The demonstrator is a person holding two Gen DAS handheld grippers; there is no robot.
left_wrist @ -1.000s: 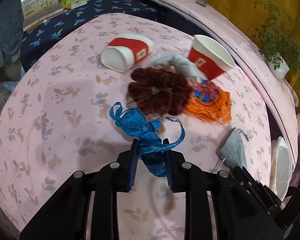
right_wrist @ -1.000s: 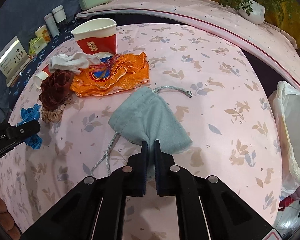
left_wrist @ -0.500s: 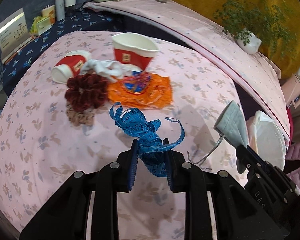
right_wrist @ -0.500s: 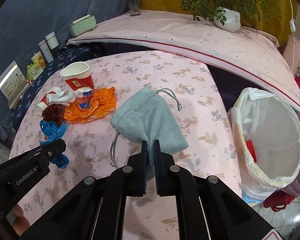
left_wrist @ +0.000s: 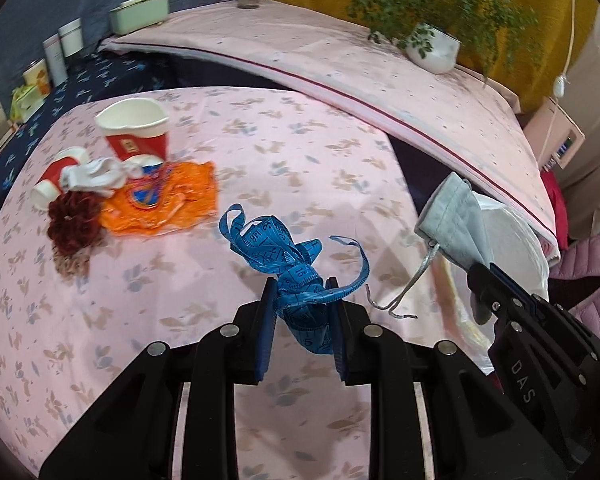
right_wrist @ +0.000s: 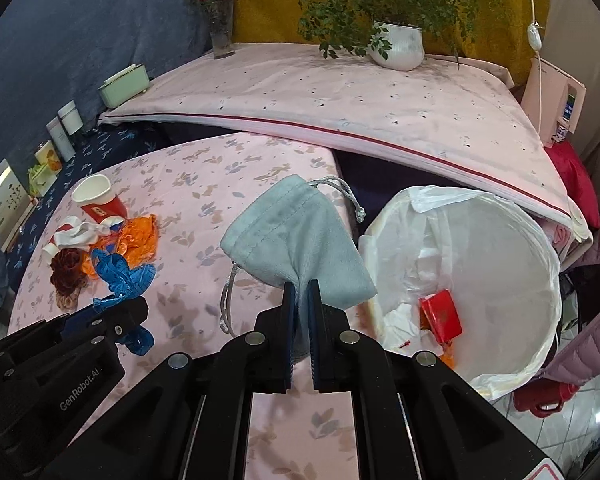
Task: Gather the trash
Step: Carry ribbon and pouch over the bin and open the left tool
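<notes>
My left gripper is shut on a bundled blue measuring tape, held above the pink floral tablecloth. In the right wrist view the same tape hangs at the left. My right gripper is shut on a grey drawstring pouch, lifted near the table's right edge, beside a white-lined trash bin. The pouch also shows at the right of the left wrist view. A pile stays on the table: an upright red paper cup, a tipped cup, an orange wrapper, a dark red scrunchie.
The bin holds a red packet and scraps. A raised pink-covered surface with a potted plant and a vase runs behind. Boxes and jars stand on a dark blue cloth at the left.
Both grippers have lifted and travelled right, away from the pile, each keeping its load. The trash bin has come into the right wrist view, and the pouch now hangs beside its rim.
</notes>
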